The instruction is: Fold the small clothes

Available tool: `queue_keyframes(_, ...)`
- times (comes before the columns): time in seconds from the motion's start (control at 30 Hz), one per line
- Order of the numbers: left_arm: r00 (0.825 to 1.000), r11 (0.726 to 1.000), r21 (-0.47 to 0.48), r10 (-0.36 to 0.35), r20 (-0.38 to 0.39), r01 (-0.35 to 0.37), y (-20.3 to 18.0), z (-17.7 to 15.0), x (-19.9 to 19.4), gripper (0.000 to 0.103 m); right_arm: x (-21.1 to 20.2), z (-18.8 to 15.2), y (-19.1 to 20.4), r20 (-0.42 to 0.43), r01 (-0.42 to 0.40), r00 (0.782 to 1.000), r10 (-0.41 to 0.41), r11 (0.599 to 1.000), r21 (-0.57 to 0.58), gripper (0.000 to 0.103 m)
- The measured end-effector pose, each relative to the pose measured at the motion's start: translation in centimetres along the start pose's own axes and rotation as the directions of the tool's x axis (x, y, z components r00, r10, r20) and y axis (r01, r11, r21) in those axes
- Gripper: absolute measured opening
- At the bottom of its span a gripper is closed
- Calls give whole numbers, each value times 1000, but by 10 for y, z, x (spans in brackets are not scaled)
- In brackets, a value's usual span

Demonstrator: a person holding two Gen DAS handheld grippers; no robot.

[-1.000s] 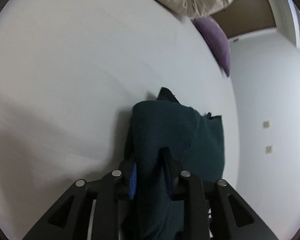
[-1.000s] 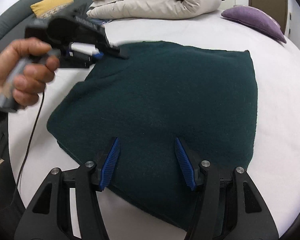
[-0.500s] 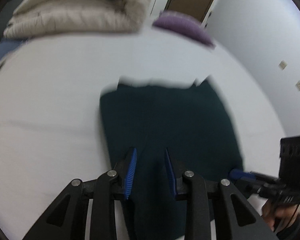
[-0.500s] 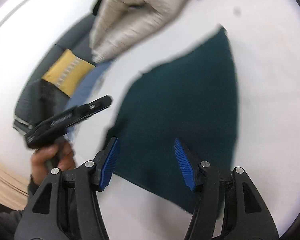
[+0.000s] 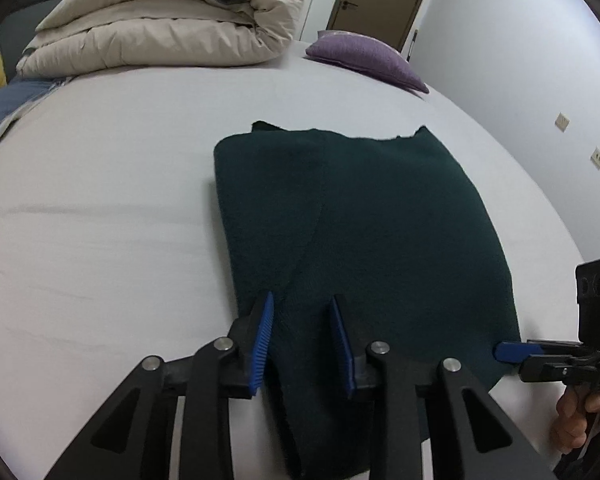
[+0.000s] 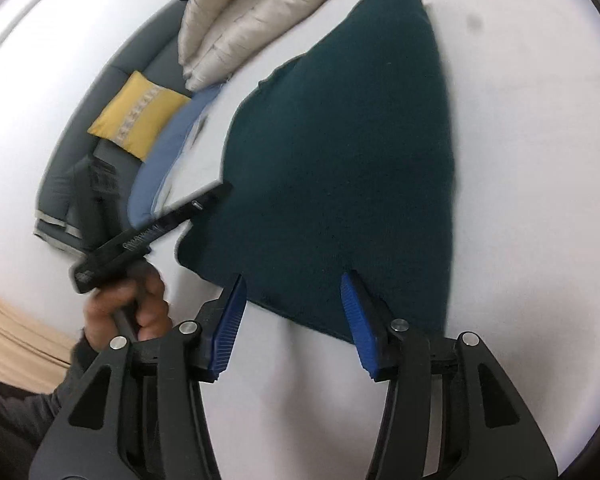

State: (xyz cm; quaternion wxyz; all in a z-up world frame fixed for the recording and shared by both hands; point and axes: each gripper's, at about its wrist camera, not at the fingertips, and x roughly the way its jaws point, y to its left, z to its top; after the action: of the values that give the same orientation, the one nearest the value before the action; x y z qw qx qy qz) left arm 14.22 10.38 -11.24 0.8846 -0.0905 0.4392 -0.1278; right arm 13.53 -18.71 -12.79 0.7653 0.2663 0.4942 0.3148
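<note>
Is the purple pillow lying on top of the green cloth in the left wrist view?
No: the purple pillow lies far back on the bed, apart from the green cloth.

Garment's near edge perhaps hidden.

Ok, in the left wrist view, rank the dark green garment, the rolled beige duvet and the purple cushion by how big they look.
1. Dark green garment, though nearest the camera, so its lead is unsure.
2. Rolled beige duvet.
3. Purple cushion, clearly smallest.
</note>
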Motion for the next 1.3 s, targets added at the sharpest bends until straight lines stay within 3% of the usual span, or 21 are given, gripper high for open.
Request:
queue_keyframes(0.13, 1000, 1000, -4, 11, 28, -11, -2, 23, -18, 33, -16, 10, 15, 6, 44, 999, -44, 999, -14, 49)
queue_keyframes(0.17, 999, 1000, -1, 6, 49, -6, -4, 33, -23, 35, -25, 20, 20, 39, 37, 999, -36, 999, -26, 49)
queue_keyframes(0.23, 997, 1000, 17, 7, 72, -8, -10, 52, -24, 49, -44, 39, 25, 79, 24, 997, -22, 999, -23, 49)
queue_keyframes(0.3, 997, 999, 34, 13, 70, -16, -14, 72, -12, 51, -49, 71, 25, 114, 26, 993, -24, 1000, -14, 50)
queue_keyframes(0.47, 1000, 1000, 23, 5, 0, -5, -16, 106, 38, 51, -14, 148, 12, 140, -8, 990, -2, 997, 71, 51)
queue_keyframes(0.57, 994, 999, 38, 10, -112, -5, -13, 105, 80, 51, 17, 179, -11, 110, 29, 993, -44, 991, 132, 49)
queue_keyframes(0.7, 996, 998, 58, -5, -86, 10, -11, 103, 88, 52, 45, 204, -49, 116, 55, 990, -82, 974, 219, 49)
queue_keyframes(0.83, 996, 999, 44, -14, -83, 18, -7, 104, 93, 53, 58, 217, -72, 131, 7, 991, -40, 971, 241, 48)
queue_keyframes(1.0, 997, 999, 53, -7, -77, 11, -9, 102, 92, 53, 49, 221, -79, 140, 58, 985, -96, 965, 255, 42)
queue_keyframes(1.07, 997, 999, 48, -11, -74, 15, -9, 100, 91, 53, 37, 220, -63, 169, 84, 977, -128, 965, 248, 47)
queue_keyframes(1.17, 997, 999, 49, -7, -71, 10, -9, 100, 91, 53, 16, 199, -25, 195, 30, 979, -59, 988, 149, 47)
queue_keyframes(1.3, 998, 999, 52, 6, -68, -2, -11, 98, 90, 53, 31, 176, -7, 107, 92, 990, -97, 994, 50, 57)
